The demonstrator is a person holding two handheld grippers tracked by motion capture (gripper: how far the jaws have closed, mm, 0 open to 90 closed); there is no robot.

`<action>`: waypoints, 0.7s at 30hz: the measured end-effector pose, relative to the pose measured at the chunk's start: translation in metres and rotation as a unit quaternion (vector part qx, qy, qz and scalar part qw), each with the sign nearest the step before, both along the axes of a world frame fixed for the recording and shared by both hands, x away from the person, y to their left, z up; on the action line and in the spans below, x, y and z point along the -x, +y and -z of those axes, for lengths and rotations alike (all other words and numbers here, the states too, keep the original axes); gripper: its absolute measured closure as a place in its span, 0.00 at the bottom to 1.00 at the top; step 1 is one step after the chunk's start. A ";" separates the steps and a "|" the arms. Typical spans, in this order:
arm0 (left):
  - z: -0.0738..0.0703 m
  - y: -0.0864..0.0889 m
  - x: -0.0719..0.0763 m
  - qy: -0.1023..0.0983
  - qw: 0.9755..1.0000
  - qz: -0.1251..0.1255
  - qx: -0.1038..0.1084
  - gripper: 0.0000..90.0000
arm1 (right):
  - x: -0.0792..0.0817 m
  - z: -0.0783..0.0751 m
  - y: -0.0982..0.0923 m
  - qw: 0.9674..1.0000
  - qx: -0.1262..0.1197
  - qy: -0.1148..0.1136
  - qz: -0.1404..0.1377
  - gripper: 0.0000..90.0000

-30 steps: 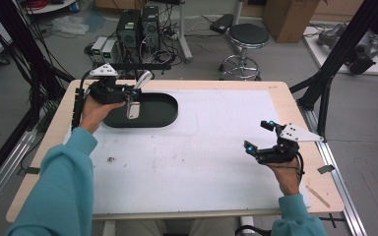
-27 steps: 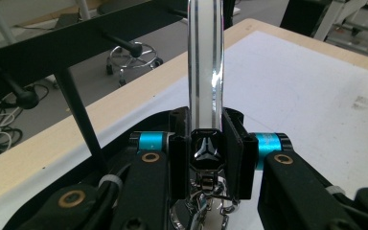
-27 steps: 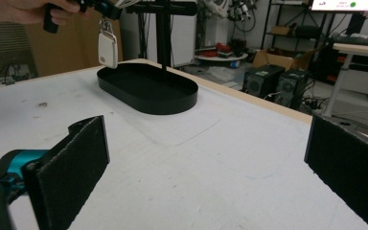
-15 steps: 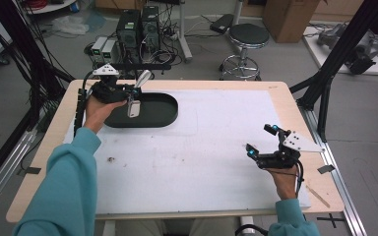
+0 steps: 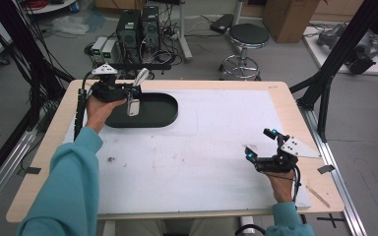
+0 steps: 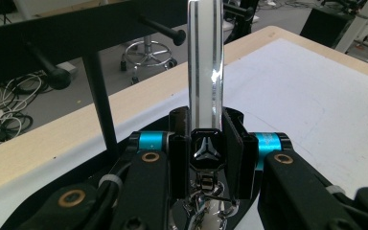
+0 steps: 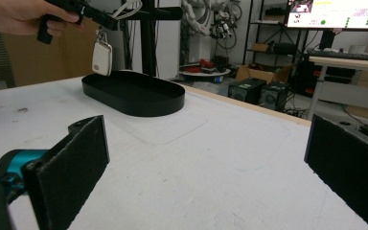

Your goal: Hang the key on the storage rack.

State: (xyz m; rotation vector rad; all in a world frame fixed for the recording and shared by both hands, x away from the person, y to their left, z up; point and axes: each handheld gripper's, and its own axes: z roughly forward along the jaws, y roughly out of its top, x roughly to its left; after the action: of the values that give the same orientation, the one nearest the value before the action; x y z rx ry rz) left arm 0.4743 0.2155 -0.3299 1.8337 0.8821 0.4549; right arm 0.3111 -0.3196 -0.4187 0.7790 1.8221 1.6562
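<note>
Your left hand-held gripper point(image 5: 129, 91) sits over the far-left end of the black oval tray point(image 5: 165, 114), jaws clamped on a shiny chrome strap point(image 6: 205, 57). A small white fob point(image 5: 133, 107), rounded rectangle, dangles from it on a metal ring, just above the tray floor. The tray is matte black plastic with a low upright wall, lying on the white mat of the table point(image 5: 285, 98), which has a pale wood edge.

In the left gripper view the strap rises flat and mirror-bright between the two black pads, with a dark glossy badge point(image 6: 206, 148) at its base and chain links under it. The high view gives none of that detail; there it reads as a silver strip poking up past the tray's far rim.

Your right hand-held gripper point(image 5: 261, 145) is well apart from the tray, near the table's right-front corner, jaws wide apart with nothing between them. The right gripper view shows its rough, foam-like black pads point(image 7: 76, 158) and, beyond them, the tray point(image 7: 134, 93) side-on with the fob point(image 7: 101, 57) hanging above its left end from your left hand point(image 7: 24, 17).
</note>
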 end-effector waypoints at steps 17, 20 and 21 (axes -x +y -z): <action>0.010 0.004 -0.011 0.003 1.000 -0.020 0.024 0.83 | 0.002 0.015 0.001 1.000 0.004 0.007 0.005 0.01; 0.011 0.005 -0.012 0.006 0.999 -0.022 0.025 0.83 | 0.002 0.017 0.001 1.000 0.001 0.011 0.006 0.01; 0.012 0.005 -0.013 0.006 0.999 -0.024 0.026 0.83 | 0.002 0.017 0.001 1.000 0.000 0.014 0.006 0.01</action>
State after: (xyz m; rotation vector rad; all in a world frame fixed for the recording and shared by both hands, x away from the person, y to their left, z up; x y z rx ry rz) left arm 0.4870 0.2203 -0.3417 1.7730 0.9388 0.4475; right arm 0.3088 -0.3181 -0.4361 0.8150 1.8323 1.6452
